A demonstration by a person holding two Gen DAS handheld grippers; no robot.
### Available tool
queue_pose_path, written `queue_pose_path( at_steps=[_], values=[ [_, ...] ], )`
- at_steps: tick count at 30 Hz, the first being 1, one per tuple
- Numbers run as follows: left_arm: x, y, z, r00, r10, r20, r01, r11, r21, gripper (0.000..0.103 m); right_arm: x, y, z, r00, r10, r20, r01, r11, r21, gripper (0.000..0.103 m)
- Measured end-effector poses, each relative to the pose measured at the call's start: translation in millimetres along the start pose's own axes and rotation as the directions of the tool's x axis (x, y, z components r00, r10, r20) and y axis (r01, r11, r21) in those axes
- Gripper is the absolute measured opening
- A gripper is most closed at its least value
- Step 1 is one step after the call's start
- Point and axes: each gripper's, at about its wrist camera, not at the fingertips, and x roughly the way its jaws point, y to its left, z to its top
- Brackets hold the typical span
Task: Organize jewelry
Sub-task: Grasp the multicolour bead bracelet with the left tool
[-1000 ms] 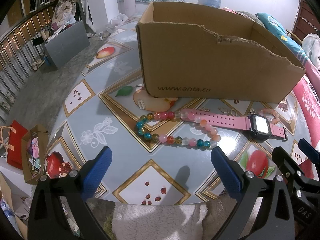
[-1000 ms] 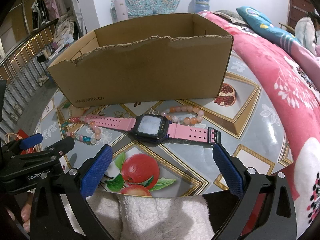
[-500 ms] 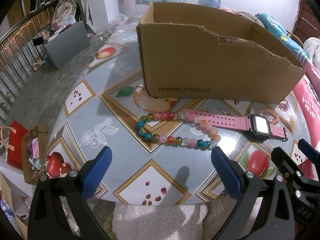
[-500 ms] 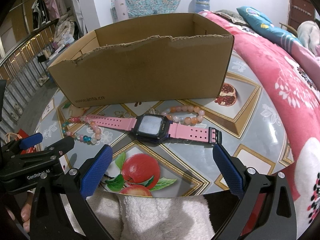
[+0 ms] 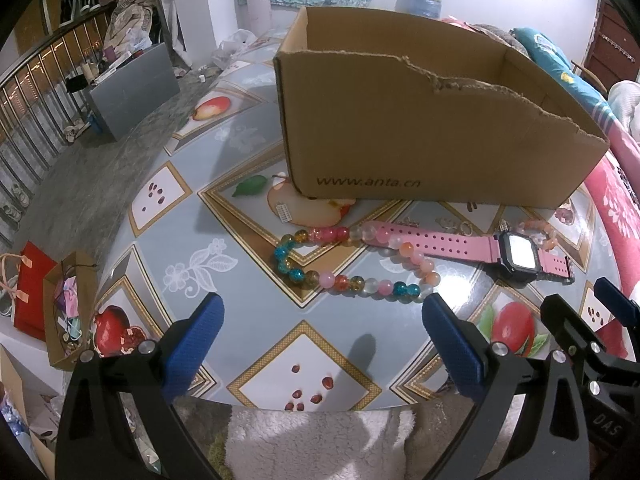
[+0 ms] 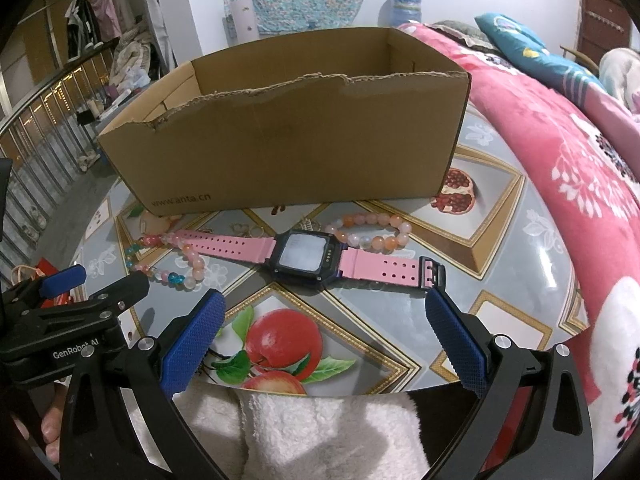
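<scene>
Both the left gripper (image 5: 320, 320) and right gripper (image 6: 325, 318) are hovering spread wide and empty at lower frame, while the pink watch (image 6: 306, 253) and multicoloured bead bracelet (image 5: 352, 260) are lying mid-frame before the cardboard box (image 5: 420, 128).

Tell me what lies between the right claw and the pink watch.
Only bare tablecloth: right claw, pink watch, right wrist view.
</scene>
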Motion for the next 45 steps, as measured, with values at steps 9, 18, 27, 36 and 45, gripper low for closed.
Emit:
queue_pose_path(
  at_steps=[9, 18, 27, 36, 45],
  values=[
    [-0.9, 9.8, 2.6, 1.000, 0.009, 0.014, -0.009, 1.000, -0.007, 0.097, -1.3, -2.7, 1.2, 1.000, 0.018, 0.008, -0.018, 1.000, 0.004, 0.096],
    [2.7, 45.1, -7.3, 0.998, 0.011, 0.061, -0.011, 1.000, -0.001, 0.097, -12.7, 10.3, 2.1, 0.986, 0.151, 0.076, -0.147, 0.988, -0.052, 0.088],
    [-9.9, 79.0, -5.0, 0.940, -0.260, 0.219, 0.270, 0.963, -0.016, 0.097, 7.3, 40.4, 7.2, 0.964, 0.265, 0.012, -0.262, 0.958, -0.117, 0.061],
    [17.7, 78.1, 13.2, 0.958, -0.224, 0.182, 0.229, 0.973, -0.009, 0.096, 39.7, 54.3, 13.2, 0.957, 0.275, -0.089, -0.284, 0.953, -0.108, 0.035],
    [41.3, 55.4, 20.8, 0.960, -0.268, 0.083, 0.255, 0.956, 0.143, 0.051, 53.5, 61.5, 18.2, 0.954, 0.262, -0.148, -0.281, 0.952, -0.125, 0.029]
  ],
)
